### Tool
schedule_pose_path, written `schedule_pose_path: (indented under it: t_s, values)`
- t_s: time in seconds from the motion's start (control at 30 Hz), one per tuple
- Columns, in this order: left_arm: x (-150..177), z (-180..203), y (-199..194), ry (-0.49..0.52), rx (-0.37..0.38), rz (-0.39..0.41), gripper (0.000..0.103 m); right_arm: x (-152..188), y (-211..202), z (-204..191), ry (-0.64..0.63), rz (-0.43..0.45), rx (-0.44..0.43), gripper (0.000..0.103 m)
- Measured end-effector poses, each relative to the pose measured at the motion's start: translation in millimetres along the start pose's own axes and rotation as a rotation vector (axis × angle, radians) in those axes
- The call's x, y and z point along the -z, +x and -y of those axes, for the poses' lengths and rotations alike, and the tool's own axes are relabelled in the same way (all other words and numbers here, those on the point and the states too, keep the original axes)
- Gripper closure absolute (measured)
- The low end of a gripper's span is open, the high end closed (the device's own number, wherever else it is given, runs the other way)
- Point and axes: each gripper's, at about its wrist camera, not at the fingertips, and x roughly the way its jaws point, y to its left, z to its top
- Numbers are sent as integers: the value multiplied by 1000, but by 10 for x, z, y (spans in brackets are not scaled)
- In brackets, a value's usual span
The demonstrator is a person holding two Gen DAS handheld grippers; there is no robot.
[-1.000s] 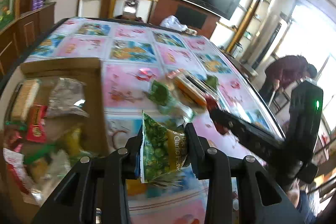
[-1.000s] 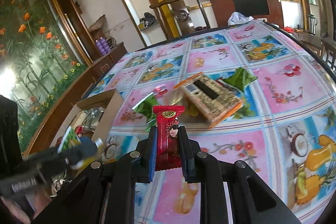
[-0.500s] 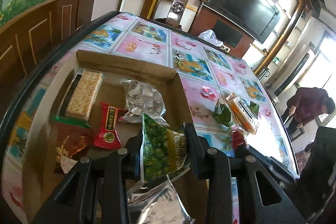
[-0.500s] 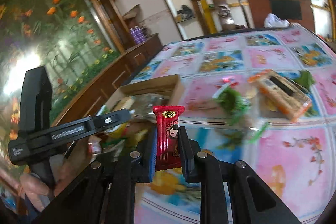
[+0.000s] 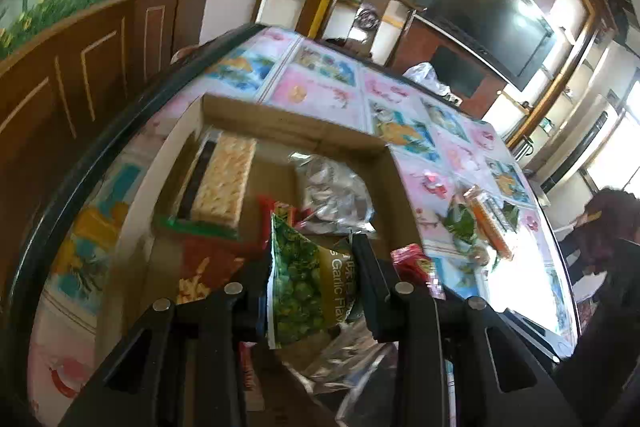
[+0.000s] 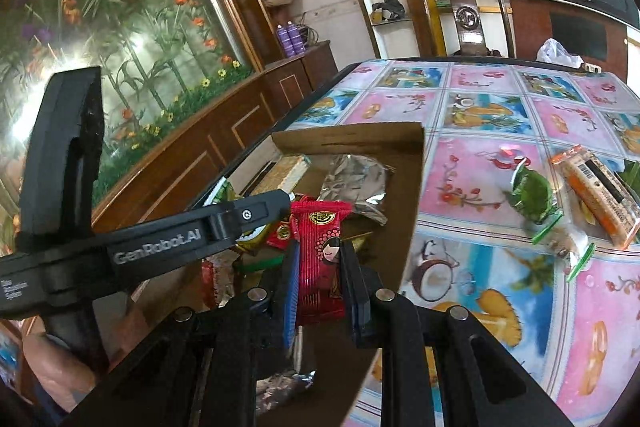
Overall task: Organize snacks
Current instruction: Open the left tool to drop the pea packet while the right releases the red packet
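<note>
In the left wrist view, the left gripper (image 5: 314,281) pinches a green garlic-flavour pea packet (image 5: 308,287) upright over the cardboard box (image 5: 288,125), which holds a cracker pack (image 5: 224,183) and a silver foil bag (image 5: 336,193); the rest is blurred, perhaps more wrappers. In the right wrist view, the right gripper (image 6: 320,277) clamps a red snack bar (image 6: 320,259) above the box's near edge. A green packet (image 6: 530,197) and an orange-edged cracker pack (image 6: 596,195) lie on the patterned tablecloth (image 6: 472,99).

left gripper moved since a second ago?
Yes. Left gripper, holding the green pea packet, swung from over the tablecloth to above the cardboard box.
</note>
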Motion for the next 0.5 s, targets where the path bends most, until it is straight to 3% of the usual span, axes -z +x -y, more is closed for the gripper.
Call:
schedule_pose_path:
  t_s: [0.1, 0.5]
  values:
    - [6, -44, 49, -12, -11, -24, 69, 21, 23, -32, -5, -11, -7, 82]
    - [35, 26, 78, 40, -124, 4, 69, 119, 87, -104, -40, -25, -32, 81]
